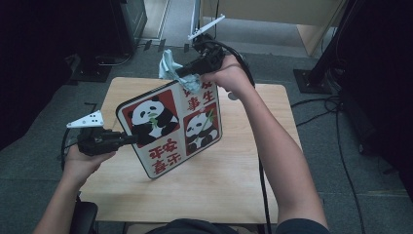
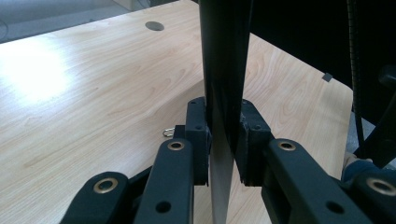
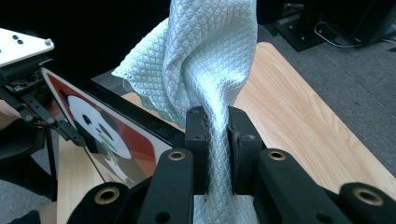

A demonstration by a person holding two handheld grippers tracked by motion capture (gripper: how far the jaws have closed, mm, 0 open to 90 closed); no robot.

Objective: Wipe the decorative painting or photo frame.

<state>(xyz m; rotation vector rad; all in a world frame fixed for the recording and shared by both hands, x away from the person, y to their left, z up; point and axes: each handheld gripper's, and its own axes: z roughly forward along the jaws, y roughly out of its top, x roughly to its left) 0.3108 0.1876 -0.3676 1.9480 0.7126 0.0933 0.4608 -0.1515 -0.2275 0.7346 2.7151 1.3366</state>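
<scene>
The board point(image 1: 170, 129) is white with a dark rim, bearing two red panels with black-and-white pandas and red characters. The cloth point(image 3: 210, 65) is pale mint with a fine diamond weave. The bench point(image 1: 234, 180) is light wood grain. Both hand-held grippers have black jaws.

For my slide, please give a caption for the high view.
Left gripper holds a panda board above the table; right gripper wipes it with a cloth.

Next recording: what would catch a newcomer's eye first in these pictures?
First, the panda board, red and white with Chinese characters, held tilted above the middle of the wooden table, its left edge clamped in the left gripper. Next, the pale blue cloth bunched in the right gripper, touching the board's far top edge.
</scene>
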